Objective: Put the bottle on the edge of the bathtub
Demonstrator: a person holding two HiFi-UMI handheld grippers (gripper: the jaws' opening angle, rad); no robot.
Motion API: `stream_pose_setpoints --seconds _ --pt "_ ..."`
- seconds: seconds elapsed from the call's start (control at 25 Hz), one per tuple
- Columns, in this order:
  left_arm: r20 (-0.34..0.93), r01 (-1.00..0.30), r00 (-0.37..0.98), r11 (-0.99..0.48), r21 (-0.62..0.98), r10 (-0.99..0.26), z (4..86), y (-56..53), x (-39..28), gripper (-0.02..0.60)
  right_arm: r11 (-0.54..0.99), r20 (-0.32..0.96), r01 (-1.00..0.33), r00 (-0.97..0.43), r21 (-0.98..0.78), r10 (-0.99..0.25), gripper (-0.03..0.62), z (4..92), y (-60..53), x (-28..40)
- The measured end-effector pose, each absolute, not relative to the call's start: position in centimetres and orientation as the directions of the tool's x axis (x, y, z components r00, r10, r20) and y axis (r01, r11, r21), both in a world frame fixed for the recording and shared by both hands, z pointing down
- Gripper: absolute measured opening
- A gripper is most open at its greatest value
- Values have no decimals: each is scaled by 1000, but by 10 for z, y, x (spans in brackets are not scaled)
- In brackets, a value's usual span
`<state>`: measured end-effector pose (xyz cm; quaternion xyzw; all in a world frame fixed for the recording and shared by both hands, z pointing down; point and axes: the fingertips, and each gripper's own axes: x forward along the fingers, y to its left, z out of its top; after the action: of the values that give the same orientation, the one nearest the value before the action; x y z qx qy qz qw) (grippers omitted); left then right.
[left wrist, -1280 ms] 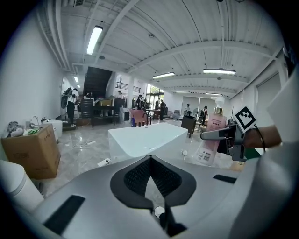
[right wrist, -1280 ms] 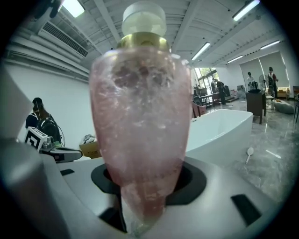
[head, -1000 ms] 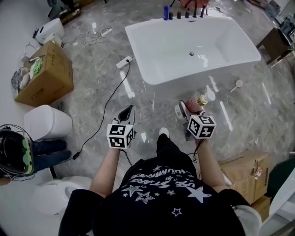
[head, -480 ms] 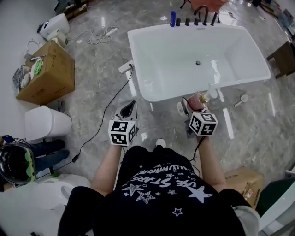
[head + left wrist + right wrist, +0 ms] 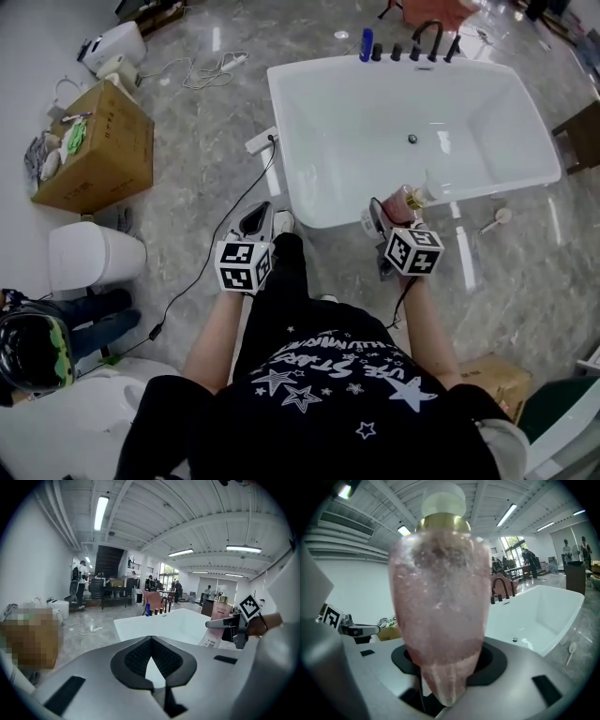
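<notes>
The pink bottle (image 5: 440, 606) with a gold collar and a white cap stands upright between the pads of my right gripper (image 5: 396, 208), which is shut on it. In the head view the bottle (image 5: 405, 200) hangs just before the near rim of the white bathtub (image 5: 277, 131). My left gripper (image 5: 260, 217) is shut and holds nothing; it hovers over the floor by the tub's near left corner. In the left gripper view its jaws (image 5: 151, 639) meet at the tip, with the bathtub (image 5: 159, 625) ahead and the bottle (image 5: 219, 613) at the right.
A blue bottle (image 5: 366, 42) and black tap fittings (image 5: 427, 42) line the tub's far rim. A power strip with a cable (image 5: 261, 141) lies left of the tub, and a shower head (image 5: 502, 217) lies on the floor at the right. A cardboard box (image 5: 94, 150) and a white bin (image 5: 94, 251) stand left.
Both grippers have travelled forward toward the bathtub, which now sits closer in the head view. The bottle has stayed in the right gripper. A foot has stepped forward between the grippers.
</notes>
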<state>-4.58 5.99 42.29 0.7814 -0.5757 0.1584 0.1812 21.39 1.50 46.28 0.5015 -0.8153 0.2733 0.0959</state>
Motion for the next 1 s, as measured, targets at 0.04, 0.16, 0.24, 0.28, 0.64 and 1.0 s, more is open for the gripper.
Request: stream_pose_setpoints --seconds 0.04,0.16,0.24,0.28,0.64,1.0 --pt "450 -954 296 -281 103 -843 424 46 -49 15 344 433 -874 -472 -344 -768 229 464 4 211" --pt "441 -942 332 -314 115 -834 431 -2 -58 15 322 446 -889 -444 -325 -777 229 469 -32 200" --pt "444 -932 358 -341 120 -821 437 -38 -64 15 301 453 -901 -420 -313 -787 229 471 -62 193" --pt "448 -928 369 -354 119 -815 439 -56 -68 15 290 455 -906 -408 -310 -792 230 472 -77 189" --pt "488 -892 444 -425 156 -752 466 -203 -112 15 197 482 -940 -314 -279 -818 229 483 -222 144" --pt "532 -864 494 -458 210 -688 512 -313 -143 15 171 523 -963 -257 -207 -812 230 510 -355 117"
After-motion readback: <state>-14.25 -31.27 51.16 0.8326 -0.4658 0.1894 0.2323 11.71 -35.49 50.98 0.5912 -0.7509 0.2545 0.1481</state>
